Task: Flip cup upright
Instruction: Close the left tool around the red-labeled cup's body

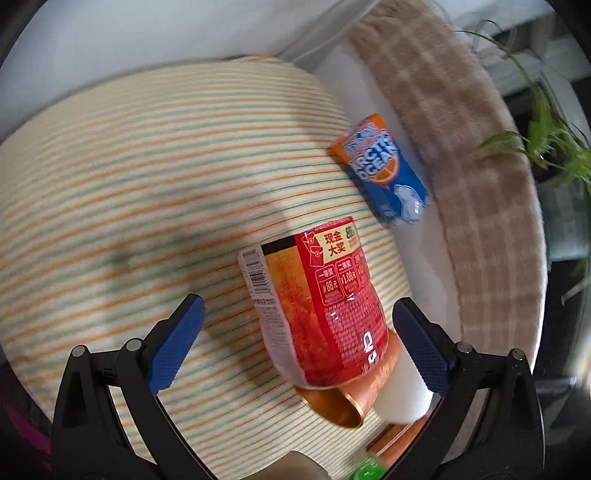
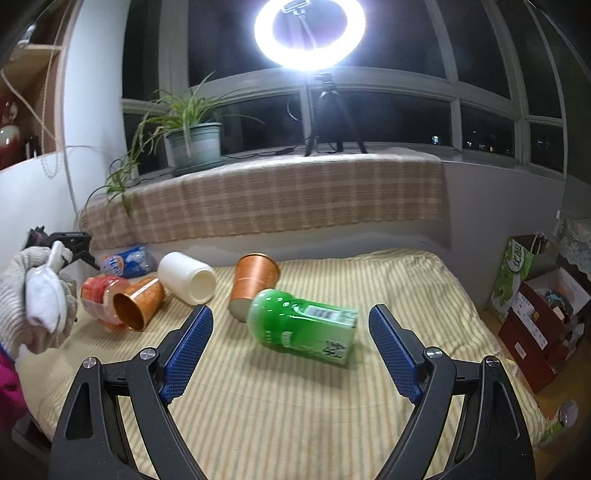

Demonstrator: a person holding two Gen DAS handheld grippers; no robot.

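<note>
Several cups lie on a striped cloth (image 2: 332, 406). In the right wrist view a green cup (image 2: 303, 326) lies on its side just beyond my open right gripper (image 2: 291, 354). Behind it a copper cup (image 2: 253, 286) stands upside down. A white cup (image 2: 186, 277), another copper cup (image 2: 138, 302), a red cup (image 2: 98, 295) and a blue cup (image 2: 127, 260) lie on their sides at the left. In the left wrist view my open left gripper (image 1: 295, 347) straddles the red cup (image 1: 321, 306); the copper cup (image 1: 340, 402) and white cup (image 1: 402, 395) lie beside it.
A plaid-covered sill (image 2: 266, 199) runs behind the cloth with a potted plant (image 2: 194, 142) and a ring light on a tripod (image 2: 310, 33). A gloved hand (image 2: 37, 299) is at the left. Boxes (image 2: 535, 321) sit at the right. The blue cup (image 1: 384, 170) lies near the cloth's edge.
</note>
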